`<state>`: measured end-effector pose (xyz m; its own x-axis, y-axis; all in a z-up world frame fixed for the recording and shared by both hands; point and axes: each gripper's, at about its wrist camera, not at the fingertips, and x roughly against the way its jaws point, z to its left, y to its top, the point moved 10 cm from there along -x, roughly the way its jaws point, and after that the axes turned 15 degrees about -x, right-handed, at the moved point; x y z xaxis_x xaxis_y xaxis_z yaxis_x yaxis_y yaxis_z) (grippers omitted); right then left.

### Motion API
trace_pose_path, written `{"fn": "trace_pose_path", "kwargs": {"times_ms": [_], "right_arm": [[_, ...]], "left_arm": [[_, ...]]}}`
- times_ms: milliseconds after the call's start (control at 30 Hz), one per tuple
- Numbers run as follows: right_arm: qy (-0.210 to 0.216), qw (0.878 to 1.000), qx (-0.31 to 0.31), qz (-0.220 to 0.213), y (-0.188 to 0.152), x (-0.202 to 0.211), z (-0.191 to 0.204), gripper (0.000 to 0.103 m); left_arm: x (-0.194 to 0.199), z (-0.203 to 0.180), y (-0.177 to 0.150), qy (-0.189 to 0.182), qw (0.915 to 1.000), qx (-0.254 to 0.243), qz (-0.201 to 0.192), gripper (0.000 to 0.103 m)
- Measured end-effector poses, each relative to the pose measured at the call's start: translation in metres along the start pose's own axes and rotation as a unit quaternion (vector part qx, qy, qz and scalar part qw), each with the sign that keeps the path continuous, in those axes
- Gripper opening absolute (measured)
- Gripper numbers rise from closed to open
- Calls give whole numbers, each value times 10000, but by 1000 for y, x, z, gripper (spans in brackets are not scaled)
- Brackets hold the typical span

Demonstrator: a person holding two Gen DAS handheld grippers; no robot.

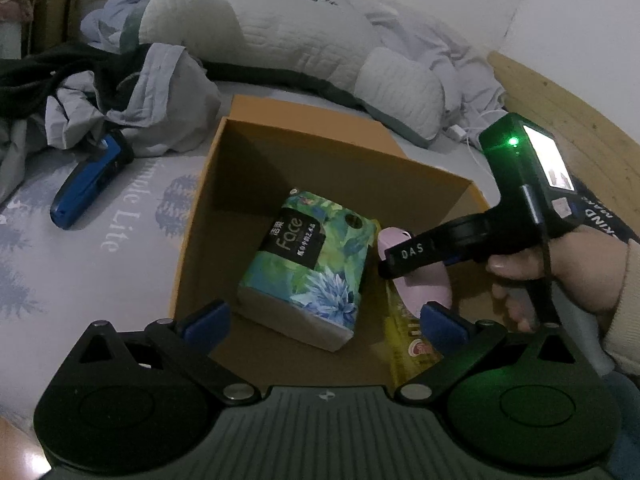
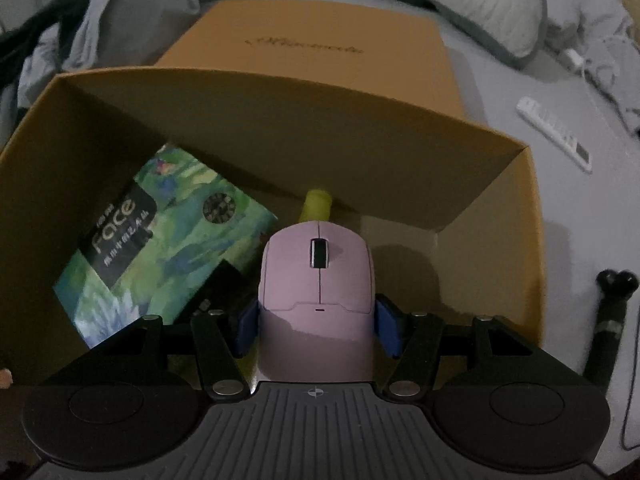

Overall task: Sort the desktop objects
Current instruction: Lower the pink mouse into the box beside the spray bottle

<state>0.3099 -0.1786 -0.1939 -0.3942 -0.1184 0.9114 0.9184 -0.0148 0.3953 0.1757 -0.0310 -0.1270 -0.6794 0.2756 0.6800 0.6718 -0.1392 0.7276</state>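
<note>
Our right gripper [image 2: 317,330] pinches a pink mouse [image 2: 317,280] between its blue pads [image 2: 387,330], holding it nose-down inside the open cardboard box [image 2: 532,240]. Our left gripper [image 1: 324,320] hangs over the near edge of the same box with its jaws spread wide and nothing between them. In the box we see a pack of tissues [image 1: 310,268] with a green and blue flower print lying tilted on the floor at the left, and beside it a yellow bottle [image 2: 318,204] under the mouse, its cap toward the far wall. The box lid [image 2: 320,36] lies flat just behind the box. All of this sits on a bed with a pale printed sheet [image 1: 100,272]. On the sheet, left of the box, we see a blue shaver [image 1: 90,184]; to the right lie a white remote [image 2: 554,138] and a black handle [image 2: 610,320]. Behind are a pillow [image 1: 288,40], crumpled clothes [image 1: 132,100], a wooden bed frame [image 1: 568,128] and a white wall [image 1: 560,8].
</note>
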Motion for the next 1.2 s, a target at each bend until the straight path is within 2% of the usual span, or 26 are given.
{"fn": "trace_pose_path", "kwargs": {"times_ms": [233,600,1200], "right_arm": [[127,9994,-218,228,3,-12,-2,64],[112,9989,-299,339,-4,-11,-6,75],[288,9995,-53,104,-14,33,5,89]], "left_arm": [[2,-2,1,-30,10000,3,8,103],[7,-4,2,34,10000,-44,-48,103],[19,-15,7,134,9995,-231,-176,103]]}}
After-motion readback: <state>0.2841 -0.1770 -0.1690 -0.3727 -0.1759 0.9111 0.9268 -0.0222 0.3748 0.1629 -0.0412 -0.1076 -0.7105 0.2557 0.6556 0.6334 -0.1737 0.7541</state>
